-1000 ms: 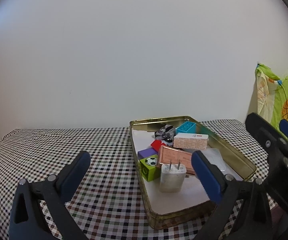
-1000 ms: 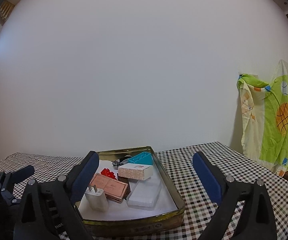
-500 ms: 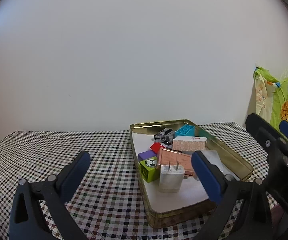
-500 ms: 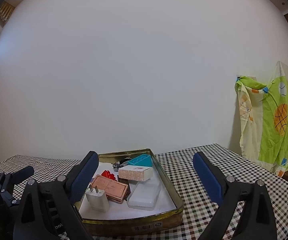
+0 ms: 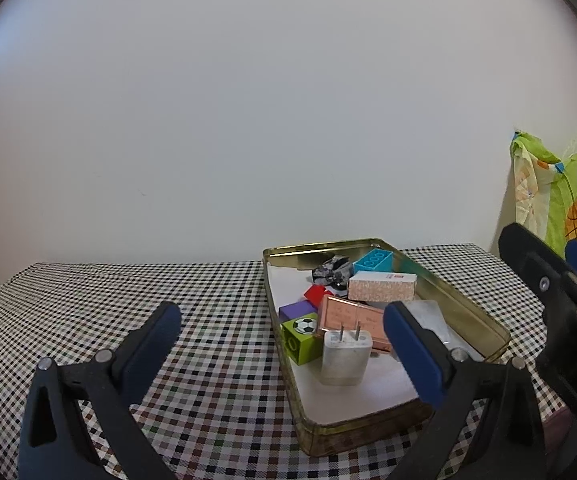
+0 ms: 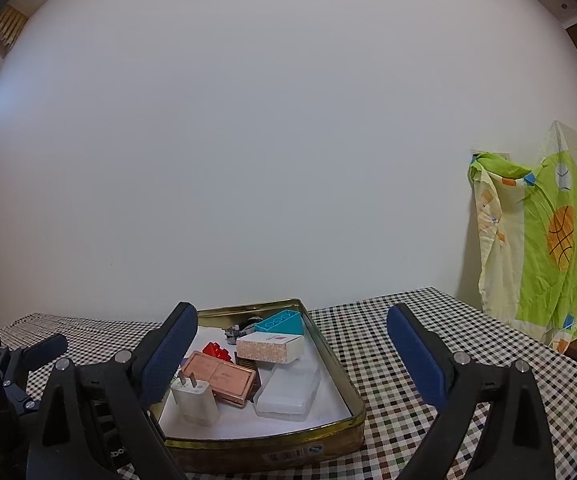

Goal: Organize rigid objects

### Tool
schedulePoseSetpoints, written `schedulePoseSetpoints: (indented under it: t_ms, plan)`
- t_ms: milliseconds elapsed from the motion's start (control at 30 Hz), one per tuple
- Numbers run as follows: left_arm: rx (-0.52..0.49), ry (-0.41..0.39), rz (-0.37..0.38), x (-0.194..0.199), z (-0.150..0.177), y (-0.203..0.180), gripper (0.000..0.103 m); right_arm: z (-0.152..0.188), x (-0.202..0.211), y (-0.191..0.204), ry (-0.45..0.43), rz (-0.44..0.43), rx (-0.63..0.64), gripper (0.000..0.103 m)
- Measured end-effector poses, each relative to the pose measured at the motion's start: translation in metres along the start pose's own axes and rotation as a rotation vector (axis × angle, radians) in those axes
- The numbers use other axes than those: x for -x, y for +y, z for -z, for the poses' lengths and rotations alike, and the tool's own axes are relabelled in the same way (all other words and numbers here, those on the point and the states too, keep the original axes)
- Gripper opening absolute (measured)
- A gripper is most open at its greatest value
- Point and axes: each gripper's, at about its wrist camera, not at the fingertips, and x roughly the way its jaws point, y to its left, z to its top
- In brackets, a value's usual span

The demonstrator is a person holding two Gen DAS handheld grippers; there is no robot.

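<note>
I hold both the left gripper [image 5: 280, 348] and right gripper [image 6: 292, 350] empty, fingers wide, above the checked worktop [image 5: 192, 320], where the gold tin [image 6: 340, 368] near its far edge corrals the charger [image 5: 345, 356] and blocks.

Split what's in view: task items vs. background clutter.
Task items:
gold tin, white charger, copper box, green soccer block, purple block, teal brick, speckled box, clear case.

Background:
checkered tablecloth, green patterned cloth, wall.
</note>
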Motion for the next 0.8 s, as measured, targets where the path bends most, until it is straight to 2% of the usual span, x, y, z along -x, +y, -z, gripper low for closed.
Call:
schedulePoseSetpoints:
  t_ms: [800]
  plan:
    - [-0.013, -0.004, -0.017, -0.0017, 0.0001, -0.0063, 0.102, -0.0004, -0.0005, -0.0045, 0.007, -0.008, -0.012, 0.098]
